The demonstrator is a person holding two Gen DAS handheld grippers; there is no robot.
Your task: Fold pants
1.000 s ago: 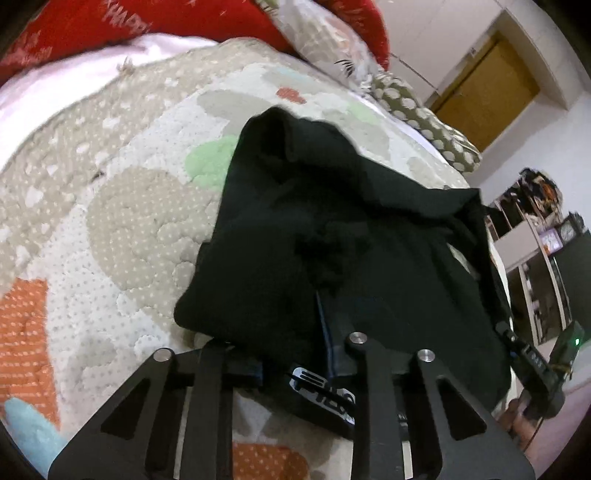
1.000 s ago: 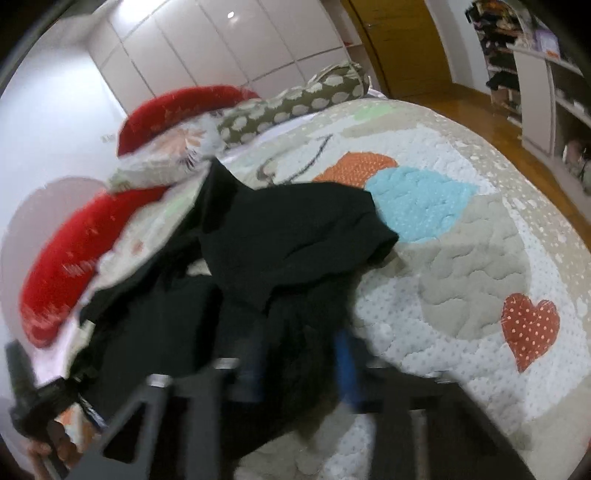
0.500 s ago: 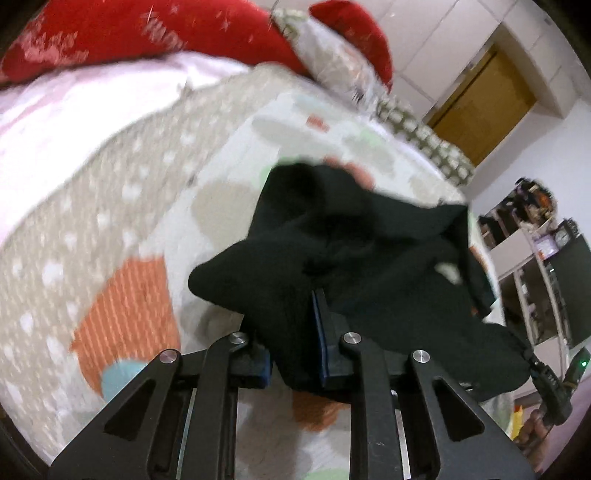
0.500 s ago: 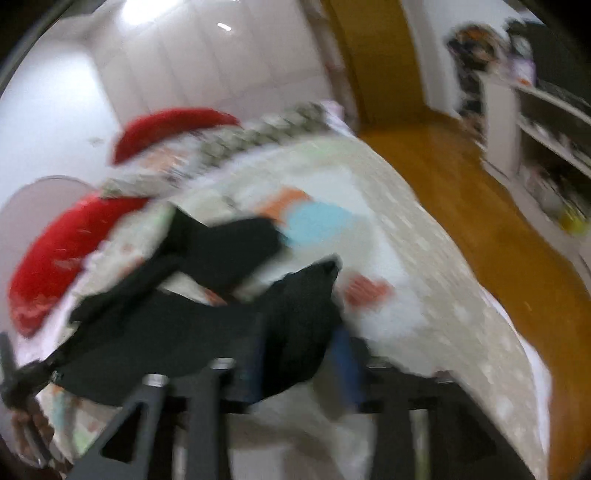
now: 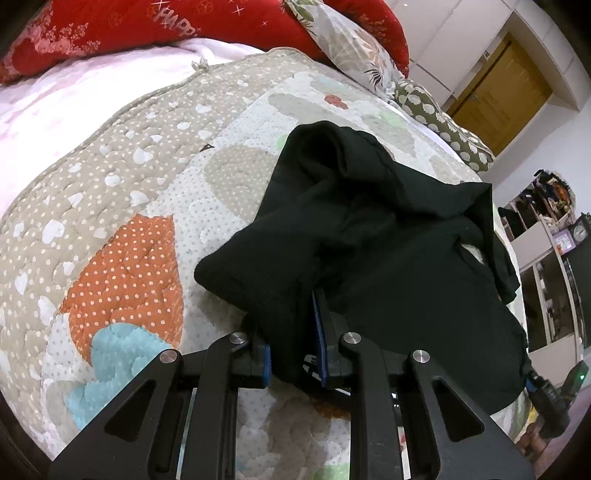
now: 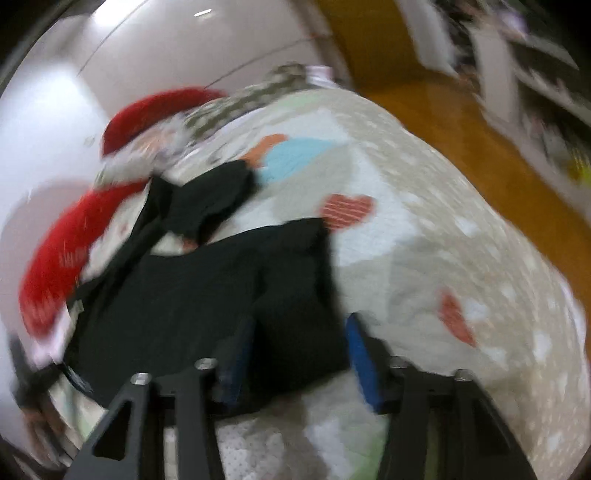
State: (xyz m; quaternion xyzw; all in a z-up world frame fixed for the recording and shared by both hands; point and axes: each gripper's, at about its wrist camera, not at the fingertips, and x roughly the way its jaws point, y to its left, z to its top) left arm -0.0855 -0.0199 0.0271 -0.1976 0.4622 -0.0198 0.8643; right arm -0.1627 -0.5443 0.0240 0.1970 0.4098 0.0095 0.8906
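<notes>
The black pants lie crumpled on a patterned quilt. My left gripper is shut on a bunched edge of the pants, with cloth squeezed between its blue pads. In the blurred right wrist view the pants spread left and away. My right gripper has its blue pads set wide apart with a fold of the pants lying between them. The right gripper also shows at the lower right of the left wrist view, at the far edge of the pants.
Red pillows and patterned cushions line the head of the bed. A white sheet borders the quilt. Beyond the bed are a wooden door, shelving and wooden floor.
Both grippers have pulled back toward the bed's near edge, dragging the pants and spreading them wider. The right gripper's pads now stand farther apart than before. The right view swung right.
</notes>
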